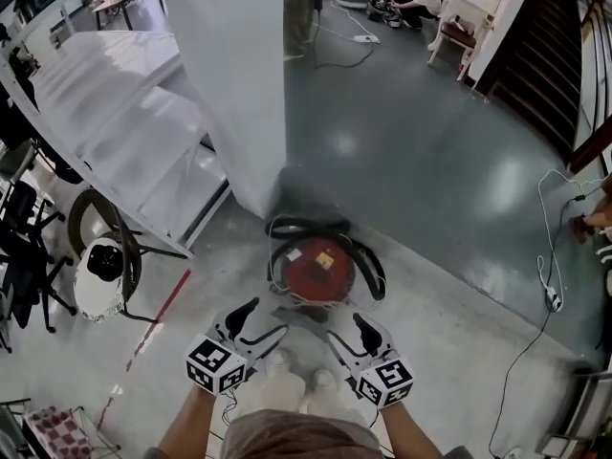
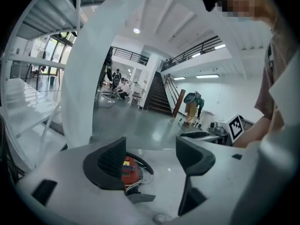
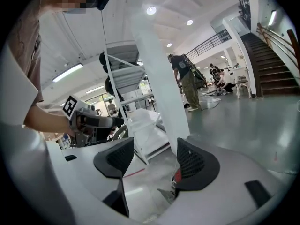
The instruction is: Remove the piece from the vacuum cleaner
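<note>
Red drum-shaped vacuum cleaner (image 1: 320, 268) sits on the pale concrete floor (image 1: 449, 352), just ahead of the person's pale shoes (image 1: 283, 366). A black hose (image 1: 371, 268) is looped round the drum. A grey flat piece (image 1: 302, 315) lies against its near side; cannot tell whether it is attached.

Left gripper (image 1: 266, 316): jaws wide apart, nothing between the pads. In its own view the left gripper (image 2: 152, 158) looks over the vacuum cleaner (image 2: 130, 170), which shows past the left pad and apart from it.

Right gripper (image 1: 344, 326): the same, spread wide and empty. In its own view only a red sliver shows behind the right pad of the right gripper (image 3: 154, 162).

Both are near the drum, neither touching it.

Surroundings: a broad white pillar (image 1: 239, 84) stands right behind the vacuum. A white staircase (image 1: 105, 94) is to its left. A white cable (image 1: 541, 256) trails over the dark glossy floor (image 1: 430, 151) at right.
</note>
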